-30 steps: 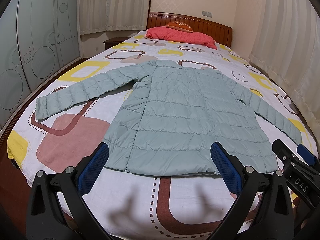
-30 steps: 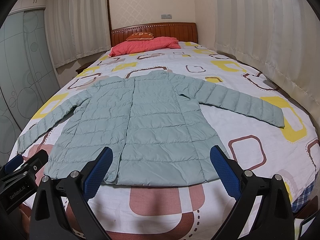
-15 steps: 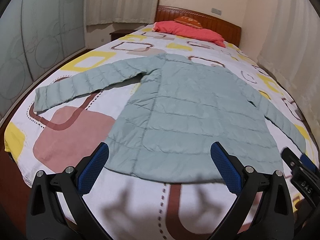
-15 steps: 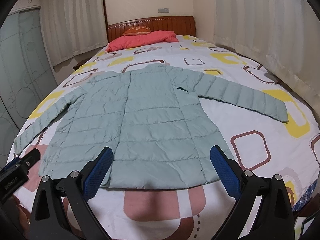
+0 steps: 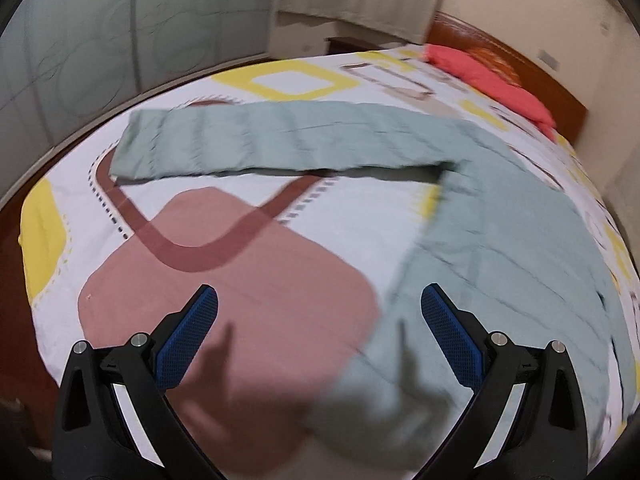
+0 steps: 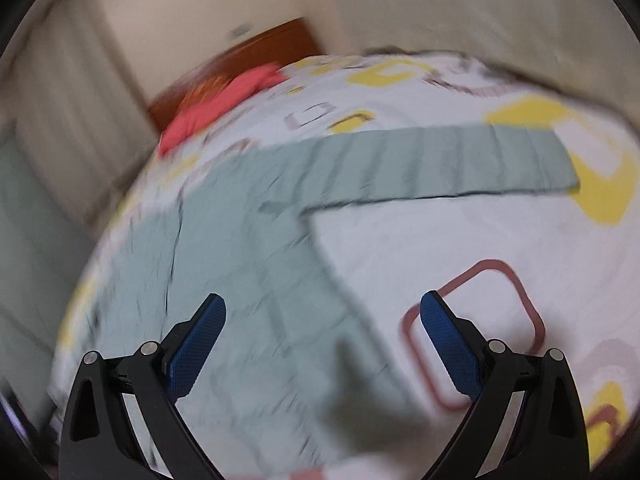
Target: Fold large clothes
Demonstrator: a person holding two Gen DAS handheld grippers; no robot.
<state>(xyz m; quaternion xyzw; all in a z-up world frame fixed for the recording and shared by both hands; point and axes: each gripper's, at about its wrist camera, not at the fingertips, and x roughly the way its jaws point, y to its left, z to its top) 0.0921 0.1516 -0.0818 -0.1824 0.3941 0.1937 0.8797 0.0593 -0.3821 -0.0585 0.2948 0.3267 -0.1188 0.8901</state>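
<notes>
A pale green quilted jacket (image 5: 520,240) lies flat on the bed with both sleeves spread out. In the left wrist view its left sleeve (image 5: 280,144) stretches to the left. My left gripper (image 5: 318,332) is open and empty, above the jacket's lower left corner. In the blurred right wrist view the jacket body (image 6: 240,272) is at the left and its right sleeve (image 6: 440,160) runs to the right. My right gripper (image 6: 322,336) is open and empty above the jacket's lower right edge.
The bed cover (image 5: 224,280) is white with yellow and brown-pink squares. A red pillow (image 5: 492,76) lies by the wooden headboard (image 5: 560,92). A frosted wardrobe door (image 5: 100,40) stands to the left. Curtains (image 6: 480,8) hang to the right.
Both grippers have dropped closer to the bed and swung outward, the left one to the left, the right one to the right. Both stay open. The jacket has not moved.
</notes>
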